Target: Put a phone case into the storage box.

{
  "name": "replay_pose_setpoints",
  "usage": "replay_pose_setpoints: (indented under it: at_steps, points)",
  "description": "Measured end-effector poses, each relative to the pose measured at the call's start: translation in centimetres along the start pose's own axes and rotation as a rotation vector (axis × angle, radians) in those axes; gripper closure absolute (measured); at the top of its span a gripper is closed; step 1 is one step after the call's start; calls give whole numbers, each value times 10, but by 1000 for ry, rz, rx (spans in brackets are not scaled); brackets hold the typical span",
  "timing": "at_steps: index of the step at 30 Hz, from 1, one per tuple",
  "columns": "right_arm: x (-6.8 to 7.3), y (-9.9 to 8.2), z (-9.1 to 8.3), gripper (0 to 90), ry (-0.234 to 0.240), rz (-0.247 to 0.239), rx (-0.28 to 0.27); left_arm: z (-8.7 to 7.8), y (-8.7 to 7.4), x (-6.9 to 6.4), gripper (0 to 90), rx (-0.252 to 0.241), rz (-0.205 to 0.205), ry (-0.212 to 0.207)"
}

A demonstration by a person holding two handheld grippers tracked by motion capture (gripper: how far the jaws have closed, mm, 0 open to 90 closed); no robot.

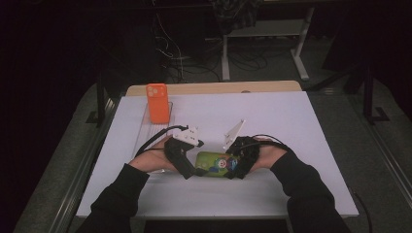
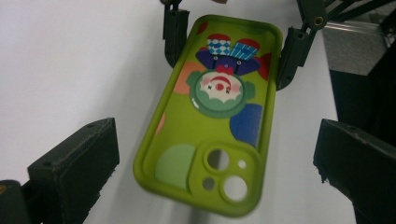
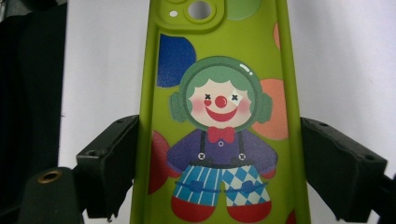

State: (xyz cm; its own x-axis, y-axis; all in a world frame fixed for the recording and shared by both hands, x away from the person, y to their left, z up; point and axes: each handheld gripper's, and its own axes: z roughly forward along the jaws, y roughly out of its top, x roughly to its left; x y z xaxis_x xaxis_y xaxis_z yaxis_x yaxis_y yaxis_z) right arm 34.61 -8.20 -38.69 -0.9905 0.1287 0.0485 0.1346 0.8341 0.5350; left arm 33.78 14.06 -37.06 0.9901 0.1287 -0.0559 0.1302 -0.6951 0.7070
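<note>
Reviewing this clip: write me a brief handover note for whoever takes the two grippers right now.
Right gripper: shut on the green clown phone case, jaws against its long edges at the clown's-feet end.
Left gripper: open, jaws wide on either side of the case's camera-cutout end, not touching.
Case is held between both hands near the front middle of the white table. The orange phone stands at the back left on a clear stand.
Done: case picked up. Left, probably: bring case to the phone and fit it on.
</note>
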Motion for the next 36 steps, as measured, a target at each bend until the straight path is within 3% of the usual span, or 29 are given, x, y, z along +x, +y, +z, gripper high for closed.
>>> replay_pose_setpoints:
  at_steps: [3,5,7,10,14,18,20,23,27,36]
  points:
    - [5,5,0,150,13,-17,-3,3,0,-2,0,12,18,-6]
    - [7,8,-1,150,15,-28,-6,7,1,-4,0,29,58,-23]
    - [10,11,-1,150,22,-40,-10,9,1,-6,0,41,69,-35]
    - [14,16,-1,150,28,-60,-15,13,1,-11,0,48,53,-46]
    - [17,21,-1,150,30,-82,-20,17,1,-13,0,70,89,-50]
    - [19,24,0,150,37,-96,-22,21,0,-15,0,94,86,-68]
    - [20,25,-1,150,40,-98,-24,22,-1,-15,61,105,95,-56]
    - [19,25,-2,149,38,-98,-32,22,-1,-14,81,113,96,-53]
    - [19,25,-2,150,40,-101,-32,21,-1,-14,133,112,105,-60]
    - [19,24,-3,147,42,-99,-30,22,-1,-12,151,104,92,-82]
